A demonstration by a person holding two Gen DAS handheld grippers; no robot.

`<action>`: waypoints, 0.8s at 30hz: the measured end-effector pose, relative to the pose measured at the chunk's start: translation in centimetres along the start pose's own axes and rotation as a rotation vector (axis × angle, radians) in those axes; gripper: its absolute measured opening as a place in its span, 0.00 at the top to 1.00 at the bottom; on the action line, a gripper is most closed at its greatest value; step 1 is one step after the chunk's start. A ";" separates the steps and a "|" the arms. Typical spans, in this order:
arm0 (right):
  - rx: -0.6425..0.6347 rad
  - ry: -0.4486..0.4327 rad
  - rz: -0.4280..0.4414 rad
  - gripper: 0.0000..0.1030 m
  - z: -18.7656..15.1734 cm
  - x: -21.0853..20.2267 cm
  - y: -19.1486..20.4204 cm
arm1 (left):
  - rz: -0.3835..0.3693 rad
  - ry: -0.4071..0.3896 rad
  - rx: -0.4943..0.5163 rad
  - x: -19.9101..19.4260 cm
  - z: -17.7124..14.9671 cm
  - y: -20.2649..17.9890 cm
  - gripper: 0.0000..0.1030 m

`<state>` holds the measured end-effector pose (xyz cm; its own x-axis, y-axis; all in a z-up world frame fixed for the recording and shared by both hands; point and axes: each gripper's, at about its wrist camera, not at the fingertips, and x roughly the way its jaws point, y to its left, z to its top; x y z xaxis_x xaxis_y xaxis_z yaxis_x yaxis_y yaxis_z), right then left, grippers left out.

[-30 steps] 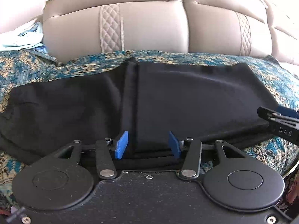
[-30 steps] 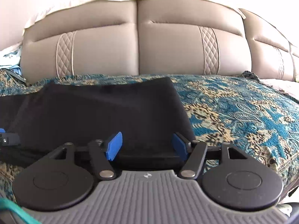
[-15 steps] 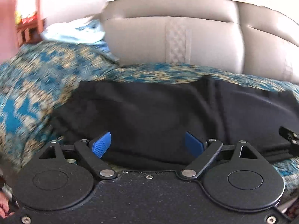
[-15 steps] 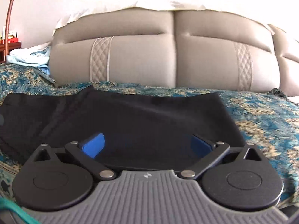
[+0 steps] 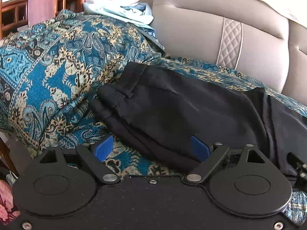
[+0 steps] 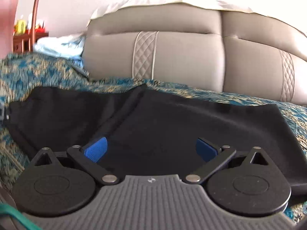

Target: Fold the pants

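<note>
Black pants (image 5: 182, 107) lie folded lengthwise on a teal patterned cover (image 5: 57, 72). Their waistband end with a belt loop points left in the left wrist view. My left gripper (image 5: 151, 149) is open and empty, straddling the near edge of the waistband end. The pants also show in the right wrist view (image 6: 153, 118), with a lengthwise fold line running through them. My right gripper (image 6: 151, 149) is open and empty, just above the near edge of the middle of the pants. The right gripper's tip (image 5: 299, 164) shows at the left wrist view's right edge.
A beige padded backrest (image 6: 182, 53) rises behind the pants. Light blue and white clothes (image 5: 122, 9) are piled at the back left. Wooden furniture (image 5: 38, 3) stands beyond the left end. The cover rises into a hump (image 5: 28, 88) left of the waistband.
Both grippers have opened wide and shifted left along the pants. The left one now faces the waistband end; the right one has moved from the right end toward the middle.
</note>
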<state>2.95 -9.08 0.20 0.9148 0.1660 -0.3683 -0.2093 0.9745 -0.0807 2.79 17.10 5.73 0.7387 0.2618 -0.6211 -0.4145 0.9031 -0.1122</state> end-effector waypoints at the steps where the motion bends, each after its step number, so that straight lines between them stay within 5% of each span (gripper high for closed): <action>1: -0.018 0.015 -0.005 0.00 -0.1 0.4 0.5 | 0.003 0.003 -0.006 0.3 0.0 0.2 0.15; 16: -0.012 0.005 -0.036 0.00 -1.5 0.9 0.9 | -0.031 0.041 -0.220 3.5 0.9 4.3 0.09; 24: -0.021 -0.002 -0.032 0.00 -1.5 1.1 1.0 | -0.011 0.024 -0.232 5.2 2.1 4.7 0.08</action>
<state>3.25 -8.14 -1.71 0.9217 0.1349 -0.3638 -0.1869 0.9760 -0.1116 5.83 23.39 3.61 0.7323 0.2419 -0.6366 -0.5196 0.8027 -0.2927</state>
